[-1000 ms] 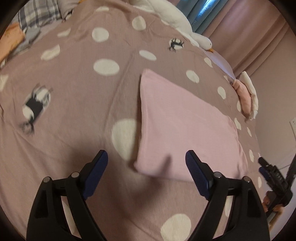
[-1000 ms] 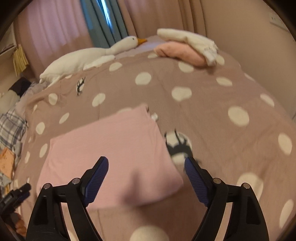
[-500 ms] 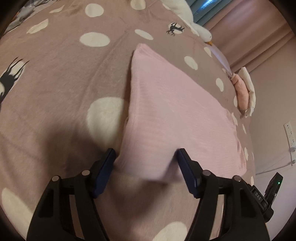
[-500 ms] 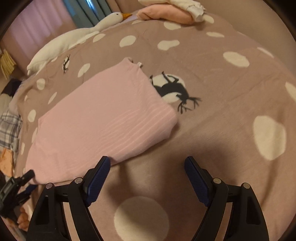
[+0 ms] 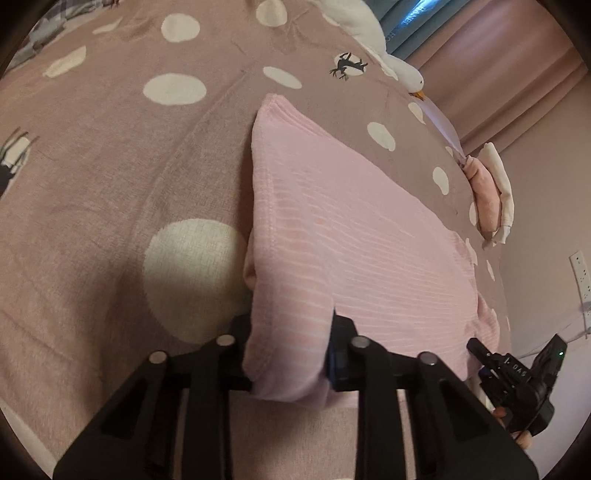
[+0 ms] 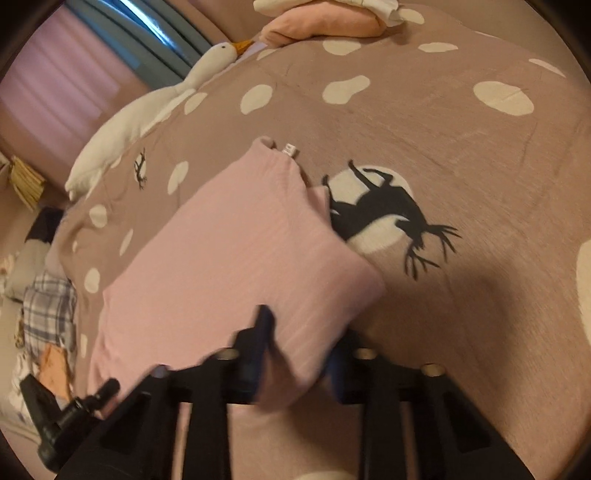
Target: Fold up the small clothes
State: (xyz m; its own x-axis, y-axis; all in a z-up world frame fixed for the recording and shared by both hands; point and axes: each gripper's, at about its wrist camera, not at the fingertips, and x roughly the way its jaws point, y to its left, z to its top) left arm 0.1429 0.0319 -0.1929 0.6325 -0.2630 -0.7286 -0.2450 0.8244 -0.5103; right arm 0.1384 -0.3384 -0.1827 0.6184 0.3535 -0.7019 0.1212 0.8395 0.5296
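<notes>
We see a folded pale pink ribbed knit garment lying flat on a mauve bedspread printed with cream dots and black deer silhouettes. Our left gripper has just been closing, and its black jaws now clench the garment's near left corner, the cloth bunched up between the blue pads at 6 o'clock in the left wrist view. Our right gripper has likewise just been closing; it pinches the near right corner of the same garment, though that view is blurred around the jaws. From the right wrist, a black deer print on a cream circle sits just beside the garment's right edge at 2 o'clock, and a small white label pokes out at the far corner. A long white plush goose lies along the bedspread's far edge at 10 o'clock, and a stack of folded pink and cream clothes rests at 12 o'clock.
</notes>
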